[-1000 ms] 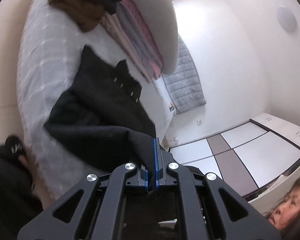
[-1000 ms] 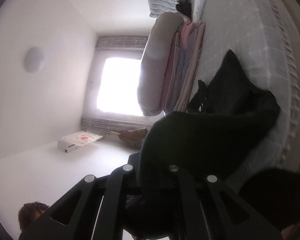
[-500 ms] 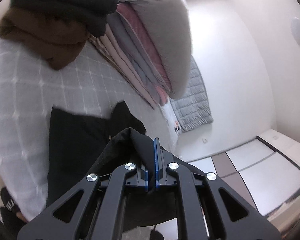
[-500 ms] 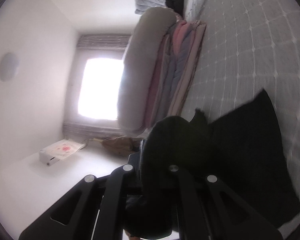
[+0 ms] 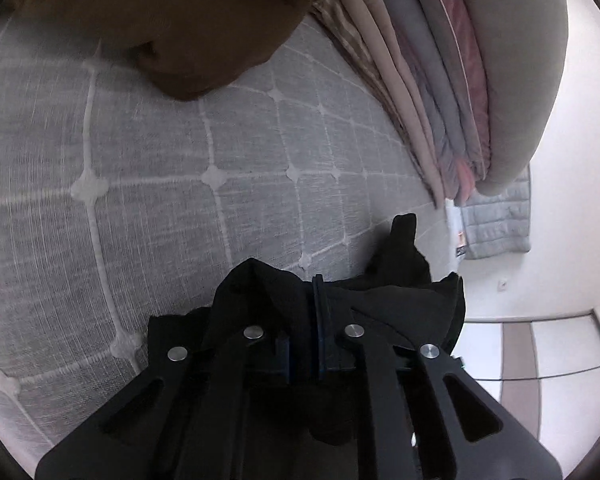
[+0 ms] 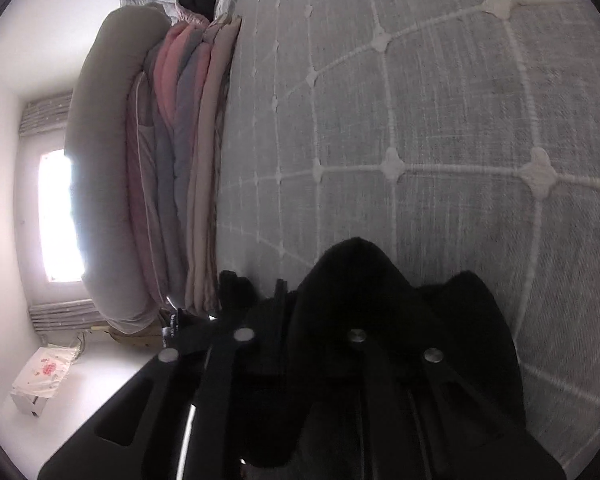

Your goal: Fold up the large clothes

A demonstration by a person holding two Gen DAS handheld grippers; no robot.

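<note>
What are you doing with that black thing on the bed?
A person is folding a black garment on the grey bedspread, with a claw in each hand. The left claw and the right claw each have a bunch of the black cloth at their tips, low over the bed. Both claws are just opening, so the cloth looks about to be let go. A stack of folded quilts lies further along the bed.

No text can be read; the red print on the white box (image 6: pixel 40 380) is too blurred.
</note>
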